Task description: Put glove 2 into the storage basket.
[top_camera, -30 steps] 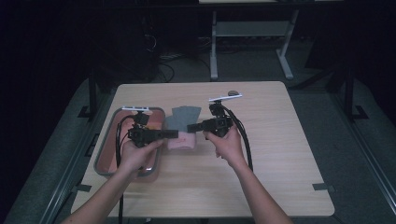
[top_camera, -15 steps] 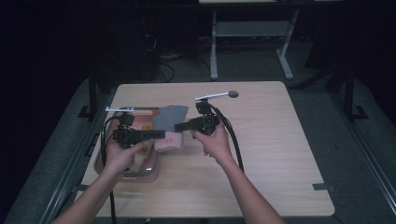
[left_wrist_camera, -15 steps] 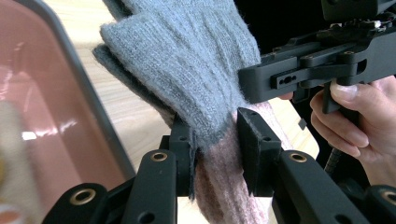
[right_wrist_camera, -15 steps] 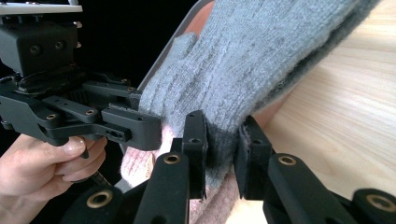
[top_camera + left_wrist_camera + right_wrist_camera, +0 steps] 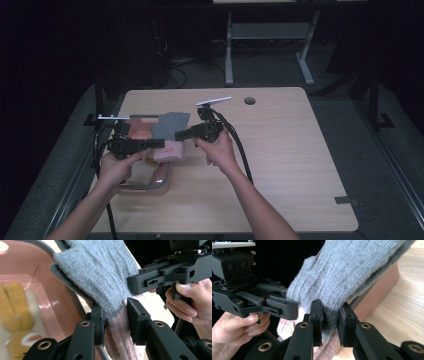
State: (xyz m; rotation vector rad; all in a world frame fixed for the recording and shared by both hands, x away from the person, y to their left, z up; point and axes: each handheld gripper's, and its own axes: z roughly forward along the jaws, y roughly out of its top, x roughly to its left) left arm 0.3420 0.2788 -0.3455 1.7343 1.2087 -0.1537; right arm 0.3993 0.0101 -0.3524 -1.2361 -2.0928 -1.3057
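Observation:
A knit piece (image 5: 170, 125), grey at the far end and pink at the near end, hangs between both grippers above the right edge of a pink tray (image 5: 136, 128). My left gripper (image 5: 161, 144) is shut on the knit piece (image 5: 100, 272) where grey meets pink; its pads (image 5: 98, 320) press the fabric. From the opposite side my right gripper (image 5: 179, 135) is shut on the same band of the knit piece (image 5: 352, 270), tips (image 5: 330, 315) close to the left gripper's (image 5: 283, 307). In the left gripper view the two sets of jaws almost touch.
The tray (image 5: 30, 265) has a metal rim (image 5: 150, 186) and holds a yellow plush toy (image 5: 15, 315). It lies at the left of a light wooden table (image 5: 290, 165), which has a round hole (image 5: 249, 100) at the back. Cables trail from both grippers.
Both hands have carried the knit piece to the left, toward the tray, and slightly nearer the person. Both grips have held throughout.

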